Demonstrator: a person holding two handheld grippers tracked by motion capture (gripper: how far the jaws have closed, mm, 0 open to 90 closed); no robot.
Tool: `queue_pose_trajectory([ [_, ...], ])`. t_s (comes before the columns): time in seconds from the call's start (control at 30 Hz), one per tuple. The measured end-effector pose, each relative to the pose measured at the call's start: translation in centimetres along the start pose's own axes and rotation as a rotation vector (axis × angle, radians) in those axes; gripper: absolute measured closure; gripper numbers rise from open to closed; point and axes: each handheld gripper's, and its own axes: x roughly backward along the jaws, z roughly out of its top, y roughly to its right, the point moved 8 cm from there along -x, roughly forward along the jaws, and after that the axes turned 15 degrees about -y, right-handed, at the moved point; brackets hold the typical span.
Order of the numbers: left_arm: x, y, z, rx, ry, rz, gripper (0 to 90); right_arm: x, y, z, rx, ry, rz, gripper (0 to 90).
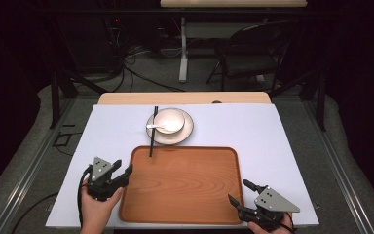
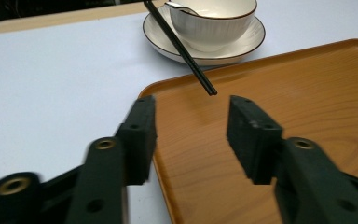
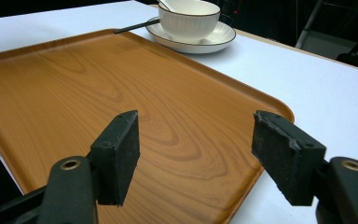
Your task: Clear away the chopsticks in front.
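Between and under both grippers' jaws lies the big brown wooden tray [image 1: 185, 187], still bare. Past the jaws, the white bowl [image 1: 169, 120] sits on its plate [image 1: 187, 130] with black chopsticks [image 1: 153, 131] and spoon [image 1: 157, 127]. Left gripper [image 1: 124, 171] and right gripper [image 1: 240, 192] are spread wide, holding nothing. Nothing looks started yet.

A table [image 1: 272, 131] is covered by a white sheet, with a strip of bare wood left showing along the far edge. A wooden tray [image 1: 185, 187] is laid on the near part, and a plate [image 1: 187, 132] just beyond it.
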Motion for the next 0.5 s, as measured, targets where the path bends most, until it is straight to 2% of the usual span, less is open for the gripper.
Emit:
queue_pose_trajectory([
  [0.03,0.0,0.0,0.0,0.000,0.000,0.000,56.7,0.0,0.0,0.0,0.000,0.000,0.001,32.0],
  [0.17,-0.8,-0.4,1.9,0.013,-0.023,0.008,56.6,0.0,0.0,0.0,-0.002,0.002,0.005,31.7],
  [0.3,-1.4,-1.0,3.5,0.050,-0.034,0.011,56.2,0.0,0.0,0.0,-0.005,0.004,0.011,31.7],
  [0.5,-1.9,-2.3,5.7,0.078,-0.049,0.031,54.7,0.1,0.2,0.0,-0.011,0.008,0.008,31.7],
])
